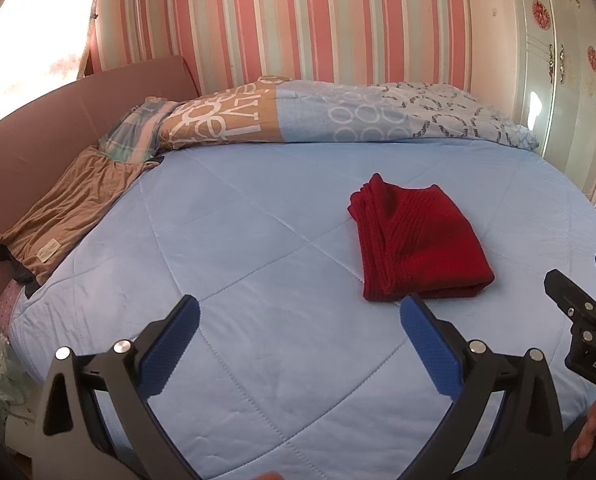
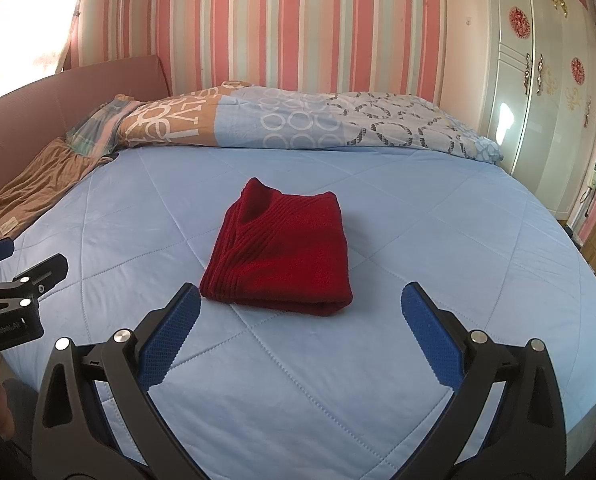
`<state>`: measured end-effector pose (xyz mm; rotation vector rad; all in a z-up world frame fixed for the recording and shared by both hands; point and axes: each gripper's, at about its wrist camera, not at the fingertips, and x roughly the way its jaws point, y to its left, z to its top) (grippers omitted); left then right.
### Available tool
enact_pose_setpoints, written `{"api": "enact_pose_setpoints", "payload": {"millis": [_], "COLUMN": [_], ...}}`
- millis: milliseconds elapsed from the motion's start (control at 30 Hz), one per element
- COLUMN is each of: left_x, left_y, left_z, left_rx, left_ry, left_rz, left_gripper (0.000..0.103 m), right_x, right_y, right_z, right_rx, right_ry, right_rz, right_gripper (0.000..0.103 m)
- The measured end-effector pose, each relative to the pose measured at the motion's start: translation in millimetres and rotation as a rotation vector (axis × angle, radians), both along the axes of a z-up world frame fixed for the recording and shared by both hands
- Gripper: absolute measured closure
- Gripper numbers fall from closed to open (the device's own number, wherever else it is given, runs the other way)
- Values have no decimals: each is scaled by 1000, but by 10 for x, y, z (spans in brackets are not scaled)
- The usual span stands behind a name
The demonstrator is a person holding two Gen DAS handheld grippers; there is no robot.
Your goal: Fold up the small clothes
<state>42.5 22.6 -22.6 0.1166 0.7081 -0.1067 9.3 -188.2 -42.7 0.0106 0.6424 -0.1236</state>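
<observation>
I see the red ribbed knit garment [image 2: 278,250] folded into a compact rectangle, lying flat on the light-blue quilt [image 2: 418,240], mid-bed.

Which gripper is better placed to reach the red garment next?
Probably the right gripper: the garment lies centred just ahead of its open jaws. From the left gripper, also open, it lies off to the right.

A folded red knit garment [image 2: 278,252] lies on the blue quilt [image 2: 438,240], just beyond the spread right tongs [image 2: 301,300].
</observation>
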Motion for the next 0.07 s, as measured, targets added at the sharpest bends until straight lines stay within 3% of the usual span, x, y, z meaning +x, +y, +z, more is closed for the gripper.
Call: {"api": "enact_pose_setpoints", "payload": {"millis": [67], "left_x": [2], "left_y": [14], "left_z": [1], "left_rx": [-2], "left_ry": [0], "left_rz": [0], "left_gripper": [2], "right_x": [-2], "right_y": [-3], "right_z": [-1], "right_rx": [3], "right_ry": [0], "right_rz": [1], "right_gripper": [3]}}
